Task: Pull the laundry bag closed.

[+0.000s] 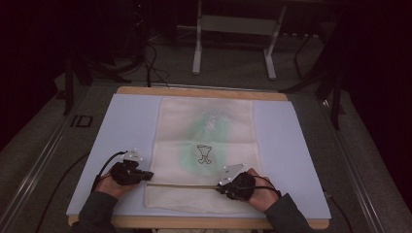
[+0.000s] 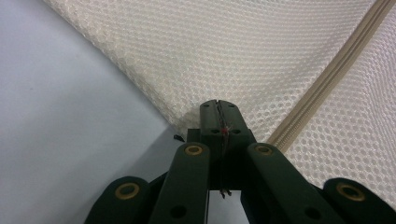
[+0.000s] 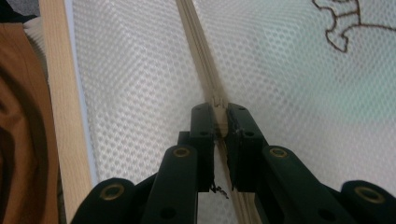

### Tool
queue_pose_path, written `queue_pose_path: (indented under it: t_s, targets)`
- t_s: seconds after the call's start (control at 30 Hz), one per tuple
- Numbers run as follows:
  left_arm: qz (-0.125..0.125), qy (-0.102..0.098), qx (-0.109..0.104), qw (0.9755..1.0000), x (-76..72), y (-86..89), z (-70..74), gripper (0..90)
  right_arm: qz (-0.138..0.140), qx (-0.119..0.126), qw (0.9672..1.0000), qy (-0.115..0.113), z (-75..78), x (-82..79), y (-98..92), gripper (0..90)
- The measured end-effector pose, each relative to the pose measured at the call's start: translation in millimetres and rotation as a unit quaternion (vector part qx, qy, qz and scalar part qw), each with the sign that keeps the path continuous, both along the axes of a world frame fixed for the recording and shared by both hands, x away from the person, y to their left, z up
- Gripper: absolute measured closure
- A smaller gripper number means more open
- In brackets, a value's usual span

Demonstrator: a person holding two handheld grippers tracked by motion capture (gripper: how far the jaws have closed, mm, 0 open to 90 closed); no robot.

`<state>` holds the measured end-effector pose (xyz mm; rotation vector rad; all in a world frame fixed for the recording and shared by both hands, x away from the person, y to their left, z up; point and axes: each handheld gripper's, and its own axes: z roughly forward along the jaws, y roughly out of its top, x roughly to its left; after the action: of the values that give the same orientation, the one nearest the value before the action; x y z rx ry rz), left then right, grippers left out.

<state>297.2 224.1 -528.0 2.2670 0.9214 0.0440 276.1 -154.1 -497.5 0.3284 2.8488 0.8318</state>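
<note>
A person's two hands, sleeves entering from the near edge, work black two-jaw grippers on a cream mesh laundry bag (image 1: 206, 145) spread flat on a pale lavender desk (image 1: 121, 126). The left gripper (image 1: 145, 175) sits at the bag's near-left edge, its jaws pressed together on the honeycomb netting at the hem, just beside the end of the zipper (image 1: 182, 185). The right gripper (image 1: 219, 187) rests on the bag's near-right part, its jaws clamped on the zipper's small tan pull (image 3: 219, 114), with the ribbed beige tape running straight away between them. The zipper crosses the bag from left to right as a thin dark line near its near end. The mesh is fine, regular and slightly glossy, the bag a long rectangle reaching toward the far side of the desk. Farther up the fabric, a brown outlined emblem (image 1: 204, 154) is stitched at the centre over a soft green tint showing through the netting. A light wooden rim (image 1: 201, 92) frames the desk's far edge. Beyond, white metal stand legs (image 1: 197, 48) rise from a grey carpeted floor (image 1: 233, 73).
</note>
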Motion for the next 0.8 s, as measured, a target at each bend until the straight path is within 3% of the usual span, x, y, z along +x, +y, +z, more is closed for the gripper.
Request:
queue_pose_path:
  t_s: [0.8]
  targets:
    - [0.001,0.000,0.000,1.0000,-0.2,-0.1,0.0,90.0,-0.020,-0.003,0.9997,0.010,-6.0,1.4,-32.0,82.2]
